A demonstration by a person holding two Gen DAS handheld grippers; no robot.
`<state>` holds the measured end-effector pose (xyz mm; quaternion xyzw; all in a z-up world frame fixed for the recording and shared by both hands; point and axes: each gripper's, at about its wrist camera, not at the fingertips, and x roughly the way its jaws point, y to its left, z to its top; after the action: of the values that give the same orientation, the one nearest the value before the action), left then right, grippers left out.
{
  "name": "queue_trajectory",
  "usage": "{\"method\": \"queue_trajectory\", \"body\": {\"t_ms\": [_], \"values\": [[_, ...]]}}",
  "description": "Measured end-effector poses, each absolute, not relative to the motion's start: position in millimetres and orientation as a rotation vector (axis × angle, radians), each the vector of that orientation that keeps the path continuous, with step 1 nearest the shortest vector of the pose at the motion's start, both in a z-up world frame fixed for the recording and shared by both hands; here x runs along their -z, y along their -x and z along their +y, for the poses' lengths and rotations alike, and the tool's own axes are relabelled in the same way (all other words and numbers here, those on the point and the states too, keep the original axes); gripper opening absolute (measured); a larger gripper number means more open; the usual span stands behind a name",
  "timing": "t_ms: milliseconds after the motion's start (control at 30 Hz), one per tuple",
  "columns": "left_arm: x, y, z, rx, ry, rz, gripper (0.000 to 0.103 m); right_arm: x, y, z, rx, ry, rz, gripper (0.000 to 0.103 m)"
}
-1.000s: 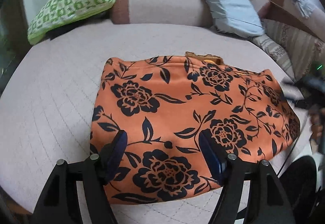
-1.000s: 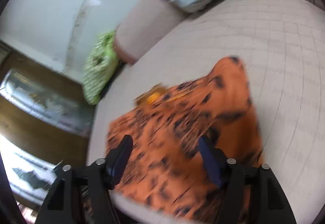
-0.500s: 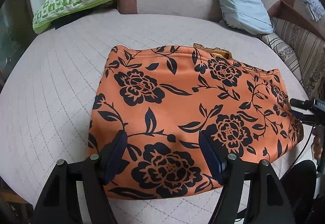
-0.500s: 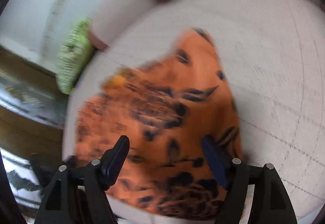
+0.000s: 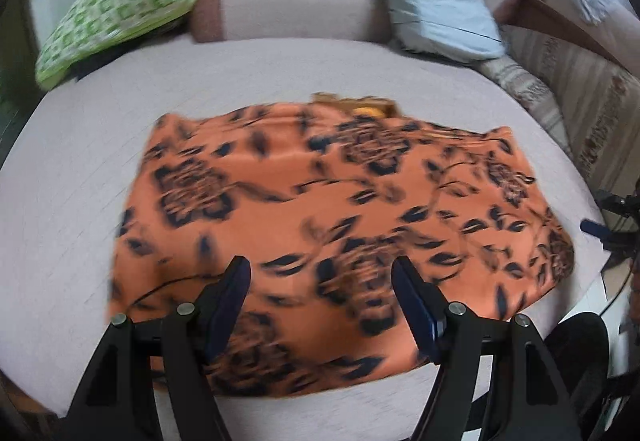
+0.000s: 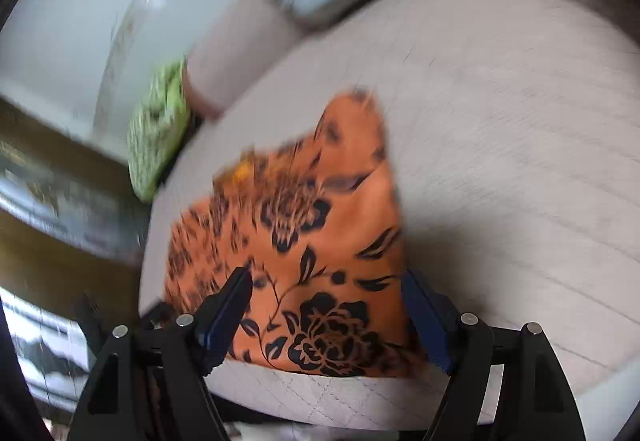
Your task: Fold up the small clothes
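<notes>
An orange garment (image 5: 320,209) with a black flower print lies folded flat on the pale quilted bed (image 5: 100,161). My left gripper (image 5: 320,273) hovers open above its near edge, with nothing between the fingers. In the right wrist view the garment (image 6: 320,241) shows end-on. My right gripper (image 6: 326,281) hangs over that near end with its jaws wide and the cloth below them, not pinched. The right finger (image 6: 424,317) is level with the garment's right edge. The right gripper's tip (image 5: 612,217) shows at the far right of the left wrist view.
At the head of the bed lie a green patterned pillow (image 5: 120,13), a pink bolster (image 5: 296,1) and a pale blue pillow (image 5: 436,5). Striped bedding (image 5: 580,101) is piled at the right. Dark wooden furniture (image 6: 60,181) stands beyond the bed's left side.
Both views have become blurred by motion. The left gripper has drawn back, so the garment looks farther off. The right gripper has shifted along the garment's end and its jaws stand a little wider.
</notes>
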<state>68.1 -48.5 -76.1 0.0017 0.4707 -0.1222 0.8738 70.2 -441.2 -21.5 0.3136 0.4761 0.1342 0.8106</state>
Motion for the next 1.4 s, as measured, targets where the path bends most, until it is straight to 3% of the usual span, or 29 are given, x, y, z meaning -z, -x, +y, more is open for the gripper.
{"method": "queue_trajectory", "body": {"t_ms": [233,500,533,567,600,700,800,867,900,1000,1033,1067,1100,1267,1400], "values": [[87.0,-82.0,-115.7,0.335,-0.052,0.987,0.074,62.2,6.1,-455.9,-0.263,-1.112,1.021,0.080],[111.2,-90.2,-129.5,0.292,-0.056,1.050,0.074,116.4,-16.9,-428.4,-0.202,-1.361,0.941,0.079],[114.0,-89.2,-129.0,0.288,-0.062,1.054,0.074,118.0,-20.4,-426.4,-0.182,-1.340,0.923,0.071],[116.4,-88.2,-129.2,0.286,-0.076,1.055,0.074,117.7,-22.0,-426.7,-0.164,-1.321,0.914,0.040],[117.2,-87.1,-129.8,0.284,-0.084,1.052,0.074,114.8,-20.6,-432.2,-0.159,-1.276,0.921,0.020],[118.8,-84.1,-130.3,0.276,-0.118,1.040,0.075,90.9,-12.5,-436.1,-0.119,-1.092,0.923,0.012],[123.3,-83.2,-133.5,0.251,-0.154,1.040,0.078,30.9,-0.6,-409.6,-0.080,-0.665,0.838,0.011],[123.3,-84.5,-137.5,0.241,-0.166,1.047,0.078,45.5,-12.0,-393.5,-0.058,-0.514,0.943,0.015],[122.7,-84.7,-138.3,0.240,-0.173,1.048,0.078,69.7,-18.2,-399.3,-0.072,-0.601,1.044,0.015],[121.9,-87.8,-139.4,0.242,-0.173,1.068,0.078,78.2,-14.2,-416.8,-0.154,-0.826,0.997,0.020],[119.8,-88.8,-139.9,0.241,-0.171,1.075,0.078,75.1,-12.2,-424.5,-0.175,-0.879,0.975,0.035],[116.5,-89.1,-140.2,0.239,-0.167,1.077,0.078,74.4,-10.7,-430.7,-0.187,-0.924,0.963,0.066],[113.3,-91.3,-139.1,0.240,-0.161,1.074,0.078,73.3,-8.3,-439.9,-0.192,-0.976,0.945,0.078],[83.5,-87.1,-150.5,0.301,-0.127,0.968,0.078,74.3,-1.4,-481.4,-0.232,-1.150,0.906,0.080],[100.2,-94.5,-167.4,0.296,-0.164,1.006,0.078,95.4,-23.2,-472.6,-0.306,-1.193,1.009,0.080]]}}
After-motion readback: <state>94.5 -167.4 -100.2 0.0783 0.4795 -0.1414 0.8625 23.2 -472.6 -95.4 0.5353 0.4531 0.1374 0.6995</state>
